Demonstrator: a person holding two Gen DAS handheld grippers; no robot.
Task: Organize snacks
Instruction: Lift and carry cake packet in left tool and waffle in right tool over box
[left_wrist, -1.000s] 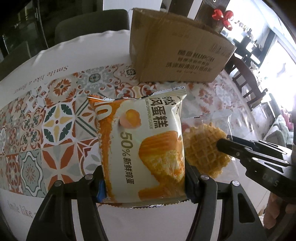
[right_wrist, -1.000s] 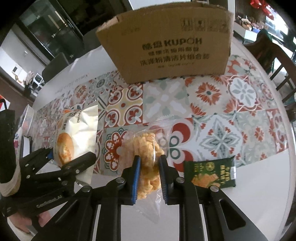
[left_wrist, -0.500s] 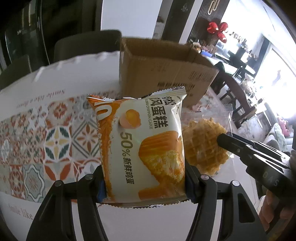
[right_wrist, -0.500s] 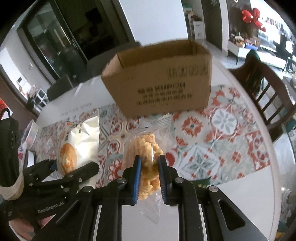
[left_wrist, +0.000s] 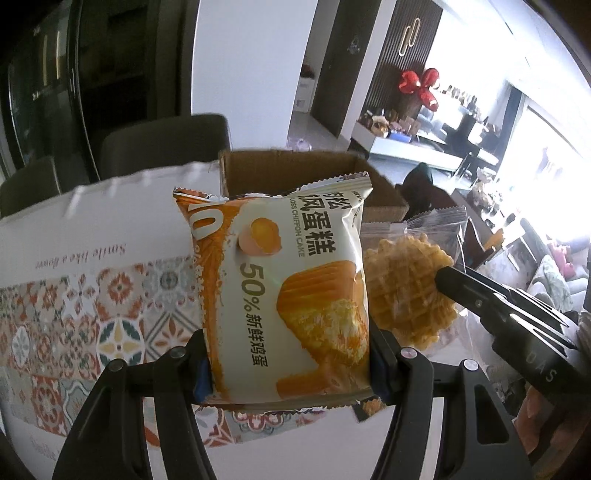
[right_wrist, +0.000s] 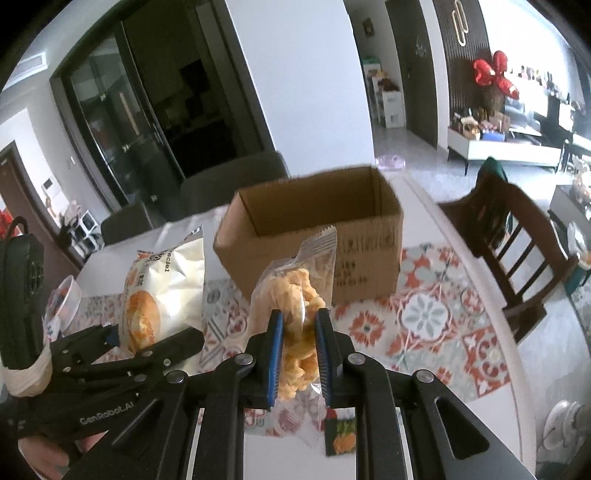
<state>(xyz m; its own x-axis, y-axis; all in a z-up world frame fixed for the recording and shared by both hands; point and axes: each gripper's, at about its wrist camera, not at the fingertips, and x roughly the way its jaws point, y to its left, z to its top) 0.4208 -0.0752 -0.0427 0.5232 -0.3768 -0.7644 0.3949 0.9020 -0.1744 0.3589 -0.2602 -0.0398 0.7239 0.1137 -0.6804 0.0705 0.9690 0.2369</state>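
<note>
My left gripper (left_wrist: 291, 365) is shut on a white-and-orange chiffon cake packet (left_wrist: 288, 288) and holds it upright above the table; the packet also shows in the right wrist view (right_wrist: 162, 291). My right gripper (right_wrist: 298, 350) is shut on a clear-wrapped waffle cookie (right_wrist: 295, 295), which also shows in the left wrist view (left_wrist: 410, 288) to the right of the cake packet. An open cardboard box (right_wrist: 317, 229) stands ahead of both grippers; in the left wrist view it (left_wrist: 280, 173) is partly hidden behind the cake packet.
A patterned tile runner (right_wrist: 428, 314) covers the white table. A small green snack packet (right_wrist: 341, 432) lies below my right gripper. A dark wooden chair (right_wrist: 517, 240) stands at the table's right; grey chairs (left_wrist: 162, 144) stand behind it.
Both grippers have risen with their snacks and tilted up, so the box now appears lower and its open inside shows. The green packet has slid under my right gripper.
</note>
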